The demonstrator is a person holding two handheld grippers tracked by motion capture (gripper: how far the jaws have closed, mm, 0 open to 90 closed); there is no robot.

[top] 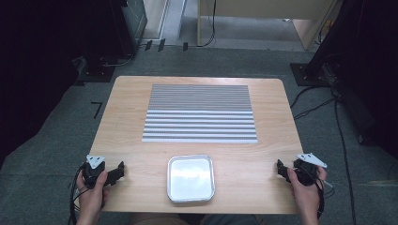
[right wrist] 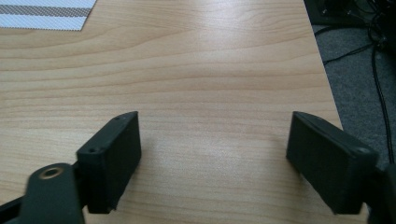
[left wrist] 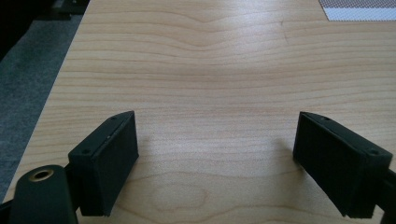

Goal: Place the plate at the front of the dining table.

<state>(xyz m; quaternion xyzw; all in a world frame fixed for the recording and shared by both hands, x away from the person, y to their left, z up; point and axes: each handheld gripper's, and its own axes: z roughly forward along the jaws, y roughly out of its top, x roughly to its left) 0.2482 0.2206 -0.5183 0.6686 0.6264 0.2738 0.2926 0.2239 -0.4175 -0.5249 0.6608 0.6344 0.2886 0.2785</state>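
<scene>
- Table (top: 126, 122) of pale wood takes up the middle of the high view, with grey carpet and trailing cables around it.
- Striped cloth (top: 200, 113), grey and white, lies flat on the far half of the table; its long axis and its stripes run across from left to right, and its near edge is parallel to the table's near edge.
- Metal tray (top: 191, 197), a shallow square with rounded corners and nothing in it, sits at the middle of the near edge, just short of the cloth and apart from it.
- Left gripper (top: 115, 174) rests on the near left of the table in the person's hand, jaws spread wide with nothing but bare wood between them in the left gripper view (left wrist: 215, 158); a corner of the cloth shows at the top right there.
- Right gripper (top: 282, 171) mirrors it on the near right, jaws likewise spread and holding nothing (right wrist: 214, 156); the cloth's corner shows at the top left of the right gripper view.
- Both grippers point inward toward the tray, which lies between the 2 at about equal reach; neither hand is clearly nearer.
- Judging by this, the cloth lies forward and inward of each gripper, so its 2 near corners suit 1 gripper apiece.
</scene>
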